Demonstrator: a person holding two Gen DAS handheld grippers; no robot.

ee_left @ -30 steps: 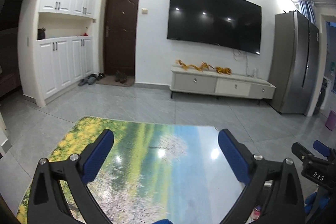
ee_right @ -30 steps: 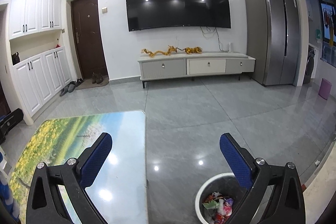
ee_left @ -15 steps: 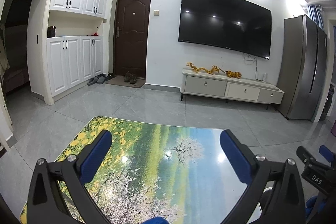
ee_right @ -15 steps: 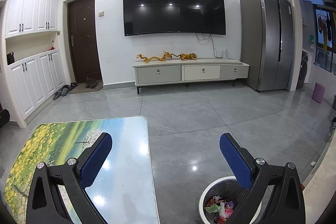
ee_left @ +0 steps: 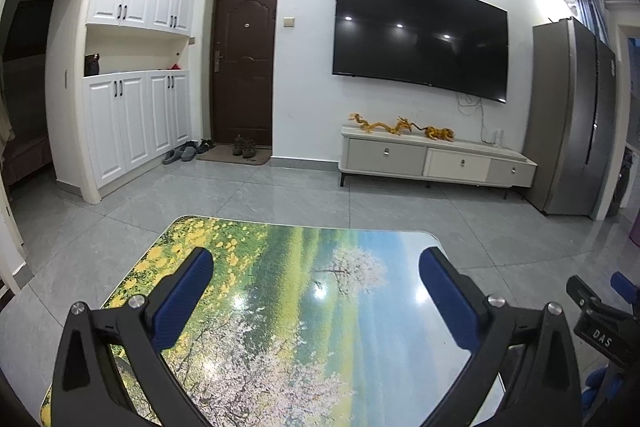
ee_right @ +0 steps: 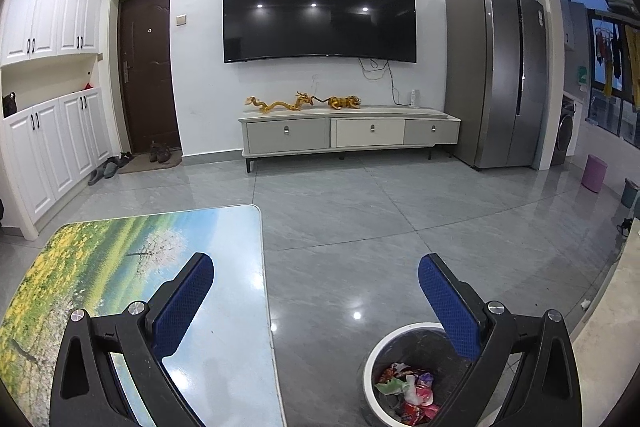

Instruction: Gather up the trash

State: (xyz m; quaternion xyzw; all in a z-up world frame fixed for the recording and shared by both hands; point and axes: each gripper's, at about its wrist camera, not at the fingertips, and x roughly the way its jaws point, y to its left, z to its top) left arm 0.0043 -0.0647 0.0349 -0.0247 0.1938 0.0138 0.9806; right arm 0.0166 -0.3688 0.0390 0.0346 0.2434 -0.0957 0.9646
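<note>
My left gripper (ee_left: 316, 263) stands open above a low table (ee_left: 280, 307) printed with a flowery landscape, nothing between its blue pads. My right gripper (ee_right: 316, 267) is also open and empty, held over the table's right edge (ee_right: 224, 307) and the floor. Below its right finger, a white-rimmed bin (ee_right: 408, 375) with a black liner sits on the floor, holding several crumpled wrappers (ee_right: 408, 387). In the left wrist view, part of the right gripper (ee_left: 600, 323) shows at the far right. No loose trash shows on the table.
Grey tiled floor (ee_right: 360, 219) stretches to a TV console (ee_right: 348, 135) under a wall TV. A steel fridge (ee_right: 496, 75) stands right, white cabinets (ee_left: 132, 123) and a brown door (ee_left: 244, 67) with shoes left. A pink bin (ee_right: 594, 173) sits far right.
Both views have tilted up and straightened a little; the table and bin sit slightly lower in frame. Both grippers stay open and empty.
</note>
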